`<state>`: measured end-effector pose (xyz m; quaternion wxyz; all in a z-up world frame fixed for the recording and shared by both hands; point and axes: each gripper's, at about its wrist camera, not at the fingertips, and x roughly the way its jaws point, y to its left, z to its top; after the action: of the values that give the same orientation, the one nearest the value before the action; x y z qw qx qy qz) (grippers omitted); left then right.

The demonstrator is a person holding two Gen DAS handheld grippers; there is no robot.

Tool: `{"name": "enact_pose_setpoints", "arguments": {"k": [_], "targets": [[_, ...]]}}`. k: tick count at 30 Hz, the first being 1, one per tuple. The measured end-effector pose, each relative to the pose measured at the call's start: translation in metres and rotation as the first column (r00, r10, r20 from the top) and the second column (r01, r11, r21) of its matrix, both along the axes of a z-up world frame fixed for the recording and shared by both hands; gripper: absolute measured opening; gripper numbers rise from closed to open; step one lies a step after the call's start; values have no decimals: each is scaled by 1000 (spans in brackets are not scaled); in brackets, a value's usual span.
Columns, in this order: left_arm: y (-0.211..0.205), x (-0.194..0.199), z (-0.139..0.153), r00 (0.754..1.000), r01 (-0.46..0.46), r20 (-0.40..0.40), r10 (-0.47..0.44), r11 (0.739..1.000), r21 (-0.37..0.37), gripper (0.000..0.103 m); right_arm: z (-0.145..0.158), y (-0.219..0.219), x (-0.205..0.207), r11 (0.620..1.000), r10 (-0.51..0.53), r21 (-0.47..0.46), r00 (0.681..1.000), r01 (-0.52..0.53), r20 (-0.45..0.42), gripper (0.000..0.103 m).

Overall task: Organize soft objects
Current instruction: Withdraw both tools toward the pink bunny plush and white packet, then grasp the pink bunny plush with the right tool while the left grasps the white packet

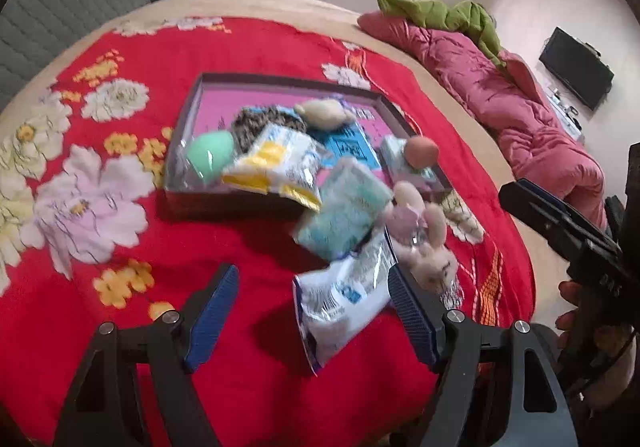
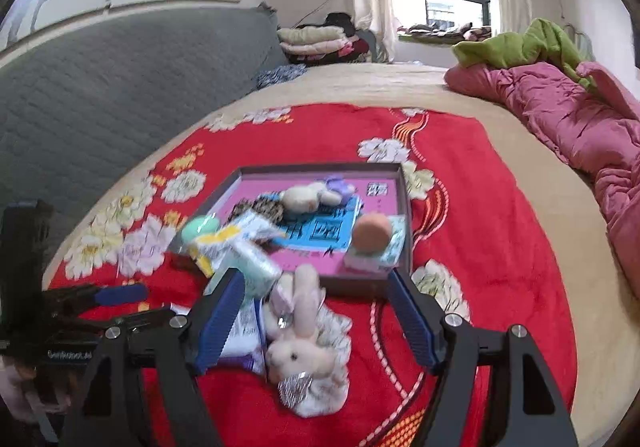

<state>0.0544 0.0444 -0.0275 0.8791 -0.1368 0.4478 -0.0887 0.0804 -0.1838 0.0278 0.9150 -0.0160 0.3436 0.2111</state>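
Approaching with both hand-held grippers wide open and empty — left hand-held gripper (image 1: 313,289), right hand-held gripper (image 2: 308,297) — we risk pinching the white packet (image 1: 340,301) along with the plush rabbit (image 2: 302,351).

Bed (image 2: 500,175) spread with a red flowered blanket (image 1: 248,59). On the blanket: a shallow tray (image 1: 288,79), tissue packs (image 1: 340,303) and a plush rabbit (image 2: 300,355) just before it. Pink quilt (image 2: 580,119) along the far edge.
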Motion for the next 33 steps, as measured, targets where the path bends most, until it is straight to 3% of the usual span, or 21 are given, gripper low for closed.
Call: {"name": "enact_pose_setpoints", "arguments": {"k": [16, 23, 28, 31, 33], "targets": [[-4, 7, -37, 995, 50, -77, -58, 994, -98, 78, -34, 18, -14, 993, 73, -87, 995, -78, -67, 73], [-13, 20, -48, 994, 66, -78, -77, 989, -136, 77, -53, 31, -15, 980, 82, -173, 994, -93, -72, 73], [-18, 24, -50, 993, 90, -68, -101, 984, -153, 55, -66, 37, -10, 973, 83, -208, 993, -99, -86, 73], [-23, 25, -49, 991, 107, -62, -117, 984, -144, 50, -73, 40, -7, 969, 81, -227, 992, -101, -94, 69], [-23, 26, -48, 991, 108, -56, -118, 982, -158, 46, -77, 42, -5, 966, 82, -239, 992, -103, -96, 61]]}}
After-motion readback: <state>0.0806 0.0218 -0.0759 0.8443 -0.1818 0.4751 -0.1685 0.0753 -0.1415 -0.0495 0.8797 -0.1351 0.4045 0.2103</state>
